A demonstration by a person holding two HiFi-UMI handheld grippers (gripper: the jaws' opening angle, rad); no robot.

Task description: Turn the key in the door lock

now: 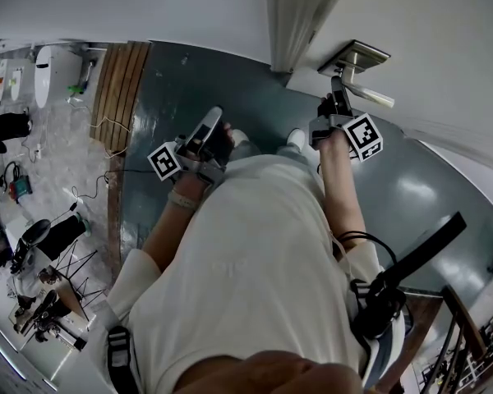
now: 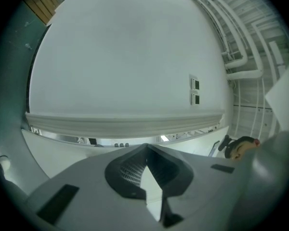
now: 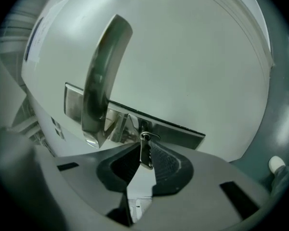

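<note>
- A white door (image 3: pixel 192 57) fills the right gripper view; in the head view it stands at 1 o'clock from the person.
- A metal lever handle (image 3: pixel 103 76) rises toward 11 o'clock from its lock plate (image 3: pixel 176 133).
- The left gripper (image 2: pixel 146 153) is held at 11 o'clock in the head view, well apart from the lock, facing a bare wall; its jaws are together on nothing.
- The right gripper (image 3: pixel 140 154) is the nearer one, right at the lock plate. Its jaws stand slightly apart around the key, and the hold looks loose rather than clamped.
- The key (image 3: pixel 146 153) sits in the keyhole at 12 o'clock from those jaws, its visible head running 12 to 6 between the pads.
</note>
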